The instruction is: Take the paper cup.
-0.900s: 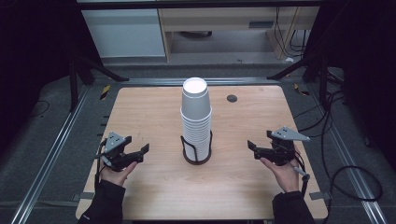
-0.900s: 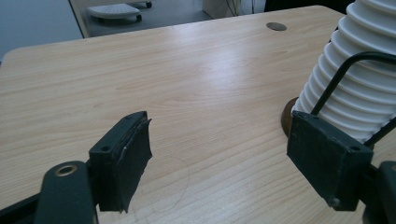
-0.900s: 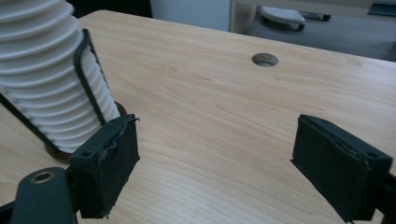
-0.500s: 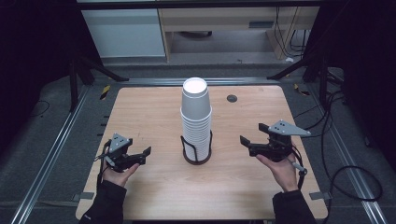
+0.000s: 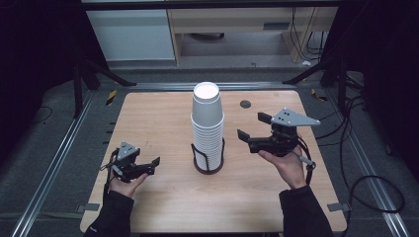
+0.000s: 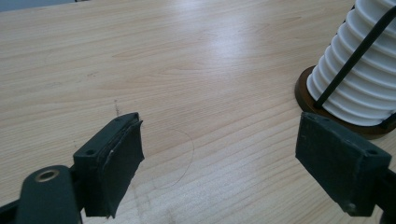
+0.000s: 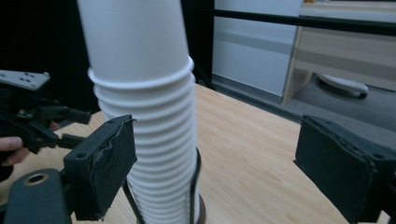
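Observation:
A tall stack of white paper cups (image 5: 207, 123) stands in a black wire holder on a round dark base (image 5: 207, 168) at the middle of the wooden table (image 5: 158, 113). My left gripper (image 5: 152, 166) rests low at the front left, open and empty, pointing at the holder; its view has the ribbed cup rims (image 6: 359, 79) at the right, beyond the open jaws (image 6: 219, 135). My right gripper (image 5: 250, 126) is lifted right of the stack, open, aimed at the cups (image 7: 144, 93). Nothing lies between its fingertips (image 7: 219, 130). The left gripper (image 7: 70, 126) shows behind the stack.
A small black round disc (image 5: 245, 104) lies on the table behind the right gripper. Metal rails (image 5: 59, 163) run along both sides of the table. Cables (image 5: 365, 182) trail on the floor at the right. A white cabinet (image 5: 133, 34) and wooden shelves (image 5: 237, 24) stand at the back.
The right gripper has risen and moved in toward the cup stack. The left gripper has shifted only slightly toward the person.

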Tool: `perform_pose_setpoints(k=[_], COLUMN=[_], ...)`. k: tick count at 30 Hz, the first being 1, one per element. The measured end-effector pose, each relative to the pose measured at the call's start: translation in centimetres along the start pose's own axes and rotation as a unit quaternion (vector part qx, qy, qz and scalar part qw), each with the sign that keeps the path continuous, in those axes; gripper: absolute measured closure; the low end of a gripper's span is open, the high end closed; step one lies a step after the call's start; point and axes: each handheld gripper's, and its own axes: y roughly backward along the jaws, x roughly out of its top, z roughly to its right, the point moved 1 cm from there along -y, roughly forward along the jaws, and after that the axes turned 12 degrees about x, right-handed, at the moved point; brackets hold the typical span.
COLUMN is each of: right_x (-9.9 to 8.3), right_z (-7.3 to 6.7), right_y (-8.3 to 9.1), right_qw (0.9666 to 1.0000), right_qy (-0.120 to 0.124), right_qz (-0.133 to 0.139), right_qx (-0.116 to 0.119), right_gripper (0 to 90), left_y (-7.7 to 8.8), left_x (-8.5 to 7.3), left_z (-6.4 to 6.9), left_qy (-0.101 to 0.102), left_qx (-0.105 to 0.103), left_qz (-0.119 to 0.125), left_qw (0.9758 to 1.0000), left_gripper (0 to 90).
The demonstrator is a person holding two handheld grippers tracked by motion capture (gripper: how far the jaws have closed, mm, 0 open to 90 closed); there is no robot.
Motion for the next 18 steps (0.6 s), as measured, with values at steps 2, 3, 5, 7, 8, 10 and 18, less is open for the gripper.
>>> perform_pose_setpoints(k=[2, 3, 5, 7, 8, 10, 18], right_x=[0.7, 1.6, 2.1, 2.8, 2.8, 3.3, 4.8], right_z=[-0.3, -0.7, -0.9, -1.3, -1.3, -1.5, -2.5], right_y=[-0.3, -0.7, -1.1, -1.6, -1.6, -2.0, -4.0], right_qw=[1.0000, 0.9998, 0.9994, 0.9991, 0.9991, 0.9989, 0.9982], right_qy=[0.005, 0.006, 0.006, 0.010, 0.010, 0.014, 0.025], right_qz=[0.005, 0.012, 0.020, 0.025, 0.025, 0.024, 0.019], right_qx=[0.006, 0.015, 0.027, 0.034, 0.034, 0.037, 0.050], right_gripper=[11.7, 11.3, 11.0, 10.6, 10.6, 10.2, 9.4], left_y=[0.0, -0.1, -0.1, -0.1, -0.1, -0.1, -0.2], left_x=[0.0, 0.0, 0.0, 0.0, 0.0, 0.0, 0.0], left_z=[0.1, 0.1, 0.1, 0.1, 0.1, 0.1, 0.3], left_qy=[-0.002, -0.004, -0.004, -0.004, -0.005, -0.005, -0.010], left_qx=[0.000, -0.001, -0.001, 0.000, 0.000, -0.002, -0.005], left_qz=[-0.002, -0.003, -0.004, -0.004, -0.004, -0.005, -0.011], left_qw=[1.0000, 1.0000, 1.0000, 1.0000, 1.0000, 1.0000, 0.9999], left_gripper=[14.2, 14.2, 14.2, 14.2, 14.2, 14.2, 14.2])
